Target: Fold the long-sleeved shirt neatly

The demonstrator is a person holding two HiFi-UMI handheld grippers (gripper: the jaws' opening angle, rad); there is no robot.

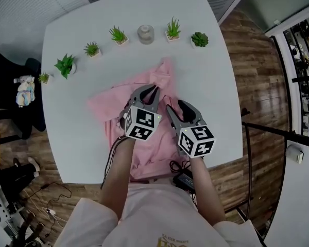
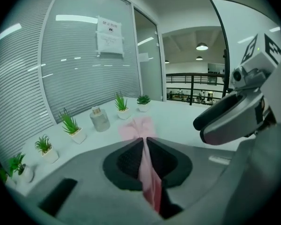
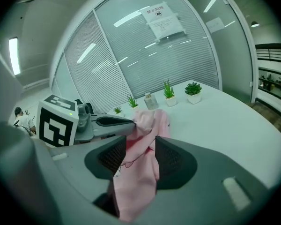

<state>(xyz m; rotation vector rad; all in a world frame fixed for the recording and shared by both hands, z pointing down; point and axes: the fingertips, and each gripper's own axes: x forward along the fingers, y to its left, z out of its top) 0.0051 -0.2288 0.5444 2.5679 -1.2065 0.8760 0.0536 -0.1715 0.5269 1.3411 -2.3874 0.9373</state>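
1. Jaws of the left gripper [image 2: 144,140] are almost pressed together. They pinch a thin fold of the pink long-sleeved shirt [image 2: 149,177], which runs between the two pads as a narrow strip.
2. Jaws of the right gripper [image 3: 140,139] stand wider, but they are closed on a thick bunch of the same shirt [image 3: 139,172]. The cloth fills the gap and hangs down below the pads.
3. In the head view, the left gripper [image 1: 150,92] and the right gripper [image 1: 176,107] are side by side over the middle of the shirt [image 1: 109,106]. The rest of the shirt lies crumpled on the white table [image 1: 206,81], spreading to the left and toward the near edge.
4. Beyond the shirt, a row of small potted plants [image 1: 118,35] stands along the far edge. A glass jar [image 1: 145,33] is among them, near the cloth but apart from it.
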